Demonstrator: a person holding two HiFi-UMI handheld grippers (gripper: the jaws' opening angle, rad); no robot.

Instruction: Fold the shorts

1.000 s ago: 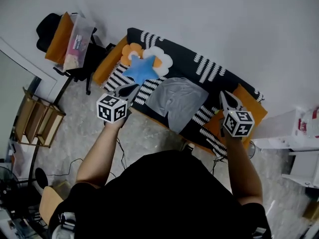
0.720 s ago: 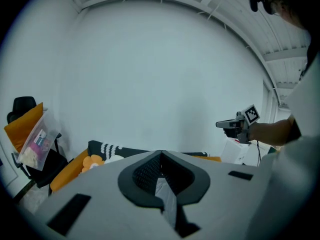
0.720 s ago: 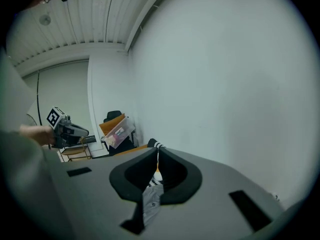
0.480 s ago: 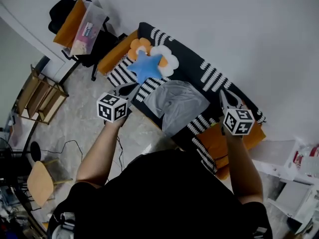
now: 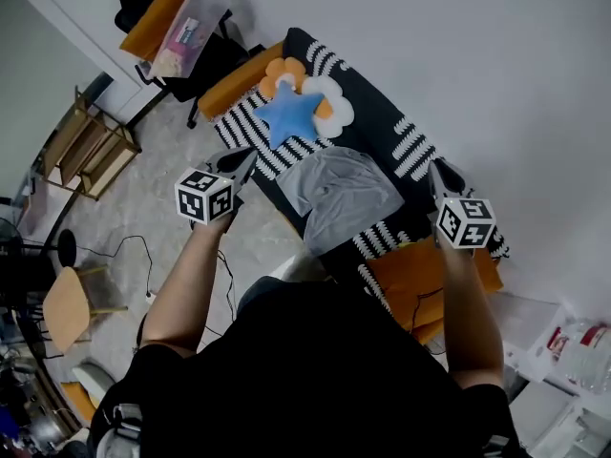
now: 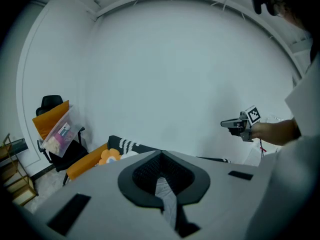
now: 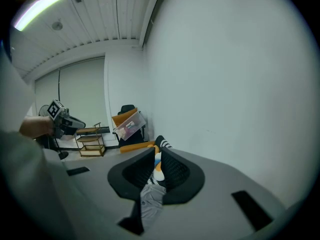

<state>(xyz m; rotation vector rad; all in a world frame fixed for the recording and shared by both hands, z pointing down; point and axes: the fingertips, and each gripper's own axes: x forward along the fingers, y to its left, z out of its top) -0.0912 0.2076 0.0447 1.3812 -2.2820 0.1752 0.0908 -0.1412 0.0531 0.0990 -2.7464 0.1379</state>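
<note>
The grey shorts (image 5: pixel 339 194) lie spread flat on the black cover with white stripes (image 5: pixel 401 141) of a sofa. My left gripper (image 5: pixel 239 160) hangs off the sofa's near left edge, left of the shorts, jaws shut with nothing in them. My right gripper (image 5: pixel 437 172) hovers to the right of the shorts over the cover's far end. Its jaws are opening, and nothing is between them. In the right gripper view (image 7: pixel 157 151) the shorts (image 7: pixel 151 204) show through the narrow gap. In the left gripper view (image 6: pixel 161 153) the jaws meet.
A blue star pillow (image 5: pixel 286 113) and flower-shaped pillows (image 5: pixel 329 103) lie at the sofa's left end. An orange cushion (image 5: pixel 420 275) sits below my right hand. A chair with a clear box (image 5: pixel 186 36), a wooden shelf (image 5: pixel 91 146) and a round stool (image 5: pixel 67 308) stand on the floor at left.
The view has swung, bringing more floor in at left. My left gripper has drifted left off the striped edge. My right gripper has moved from over the orange cushion toward the cover's far end.
</note>
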